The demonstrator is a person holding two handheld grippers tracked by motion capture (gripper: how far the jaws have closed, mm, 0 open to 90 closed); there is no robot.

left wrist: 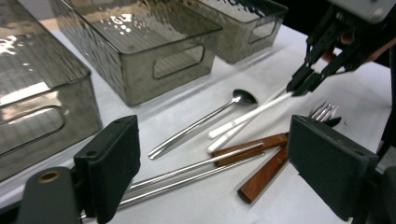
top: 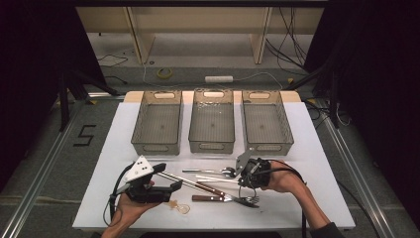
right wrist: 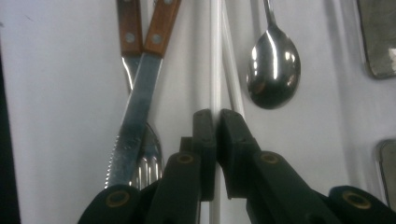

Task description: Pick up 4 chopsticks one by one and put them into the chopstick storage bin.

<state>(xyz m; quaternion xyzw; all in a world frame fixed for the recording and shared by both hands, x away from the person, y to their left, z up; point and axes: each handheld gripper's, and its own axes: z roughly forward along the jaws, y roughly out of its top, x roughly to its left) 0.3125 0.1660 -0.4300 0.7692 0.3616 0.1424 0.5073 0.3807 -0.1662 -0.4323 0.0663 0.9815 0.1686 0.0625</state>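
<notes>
Right gripper (right wrist: 216,122) pinches one white chopstick (right wrist: 215,56) lying among the cutlery near the front of the table (top: 307,148). Left gripper (left wrist: 212,168) spread, holding nothing. All three bins (top: 211,121) look empty (sorting apparently just starting); spoon (right wrist: 273,65), knife, fork remain.
</notes>
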